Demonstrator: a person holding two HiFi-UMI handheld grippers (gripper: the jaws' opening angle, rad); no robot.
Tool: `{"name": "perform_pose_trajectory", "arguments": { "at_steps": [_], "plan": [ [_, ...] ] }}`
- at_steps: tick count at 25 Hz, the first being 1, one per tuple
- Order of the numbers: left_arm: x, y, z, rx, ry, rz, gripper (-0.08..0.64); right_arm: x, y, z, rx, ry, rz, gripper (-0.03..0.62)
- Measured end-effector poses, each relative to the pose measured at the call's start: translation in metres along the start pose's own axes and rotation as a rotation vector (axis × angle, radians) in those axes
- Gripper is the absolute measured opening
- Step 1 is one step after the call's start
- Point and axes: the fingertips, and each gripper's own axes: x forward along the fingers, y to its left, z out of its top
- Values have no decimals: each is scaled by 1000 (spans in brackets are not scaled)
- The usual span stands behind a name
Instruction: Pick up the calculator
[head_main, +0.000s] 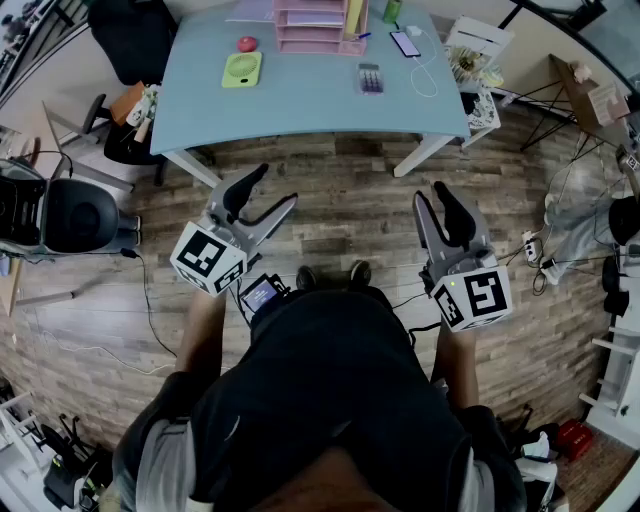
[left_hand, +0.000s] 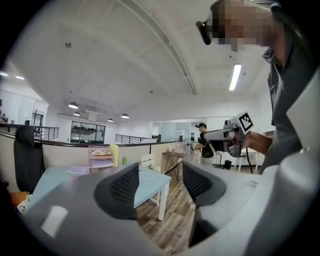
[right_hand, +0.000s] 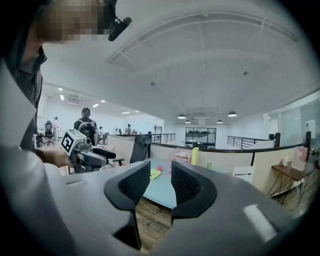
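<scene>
The calculator (head_main: 371, 77) is a small grey slab with dark keys. It lies flat on the light blue table (head_main: 300, 100), right of the middle, far ahead of both grippers. My left gripper (head_main: 276, 187) is held over the wood floor short of the table, its jaws wide apart and empty. My right gripper (head_main: 430, 195) hovers at the same distance, its jaws a little apart with nothing between them. In the left gripper view the left gripper (left_hand: 160, 182) frames the table's corner (left_hand: 152, 181). The right gripper (right_hand: 161, 182) points at the table top (right_hand: 162, 192). Neither gripper view shows the calculator.
On the table lie a green flat object (head_main: 242, 68), a small red thing (head_main: 247, 43), a pink tray rack (head_main: 320, 25) and a phone (head_main: 405, 43) on a white cable. A black chair (head_main: 135, 40) stands at the left end, a white chair (head_main: 480, 60) at the right. Cables cross the floor.
</scene>
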Motion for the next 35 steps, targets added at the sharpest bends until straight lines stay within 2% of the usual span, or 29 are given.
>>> {"name": "perform_pose_trajectory", "arguments": {
  "at_steps": [14,19,26,35],
  "plan": [
    [-7,19,1,7,-19,-23,295,19,15,4,-14,1,-11,118],
    [-1,15,-1,9,-5,-30,295,22,9,-1,22,3,3,119],
    [23,12,-6,7,25,-12,295,32,-22,-8,79,-19,28,118],
    [69,7,0,8,61,91,295,60,-82,-17,110,-26,131,118]
  ]
}}
